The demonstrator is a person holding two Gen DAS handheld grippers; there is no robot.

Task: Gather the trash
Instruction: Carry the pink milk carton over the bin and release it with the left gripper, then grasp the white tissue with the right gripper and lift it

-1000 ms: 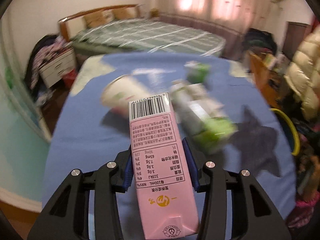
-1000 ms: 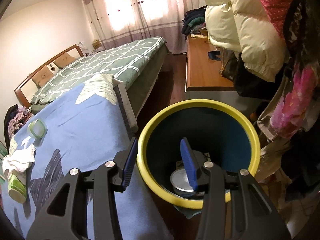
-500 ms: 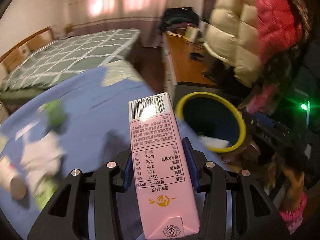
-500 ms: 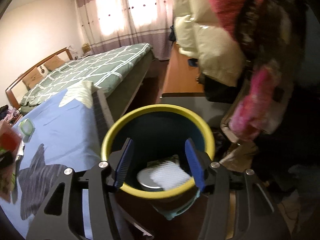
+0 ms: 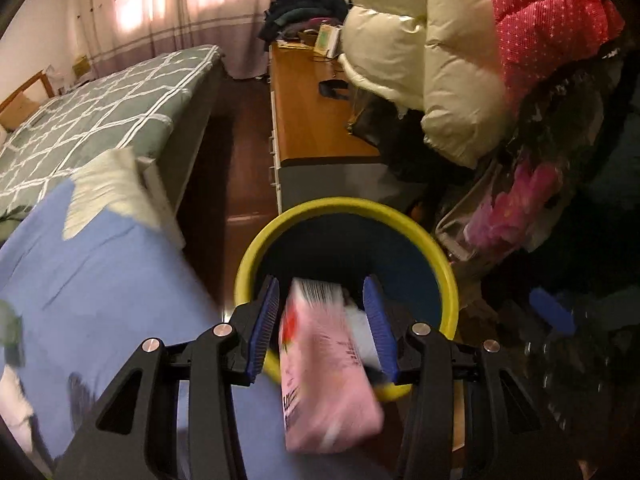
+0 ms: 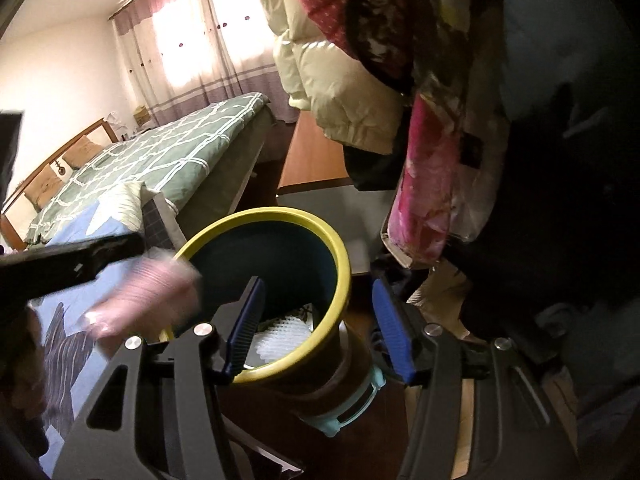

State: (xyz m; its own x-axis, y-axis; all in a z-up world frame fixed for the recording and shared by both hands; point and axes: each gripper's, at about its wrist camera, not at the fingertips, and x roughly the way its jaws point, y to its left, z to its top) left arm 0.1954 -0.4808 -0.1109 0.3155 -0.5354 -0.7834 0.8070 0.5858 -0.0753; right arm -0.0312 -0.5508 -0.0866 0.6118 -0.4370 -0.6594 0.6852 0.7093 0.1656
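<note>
My left gripper (image 5: pixel 322 322) is open above the near rim of a yellow-rimmed, dark blue trash bin (image 5: pixel 256 252). A pink milk carton (image 5: pixel 324 364) sits blurred between its blue pads, apart from both. In the right wrist view the carton (image 6: pixel 148 292) is a pink blur at the bin's (image 6: pixel 276 216) left rim, under the black left gripper arm (image 6: pixel 68 260). My right gripper (image 6: pixel 320 326) is open and empty, its fingers straddling the bin's right rim without touching it. White trash (image 6: pixel 280 332) lies in the bin.
A table with a blue cloth (image 5: pixel 100 280) is at the left, next to the bin. A green checked bed (image 5: pixel 100 116) lies behind it. A wooden desk (image 5: pixel 312 112) and hanging coats (image 5: pixel 440 60) stand behind and right of the bin.
The left gripper swung from the table to over the bin and opened; the carton has come loose from the pads. The right gripper widened and shifted right along the bin's rim.
</note>
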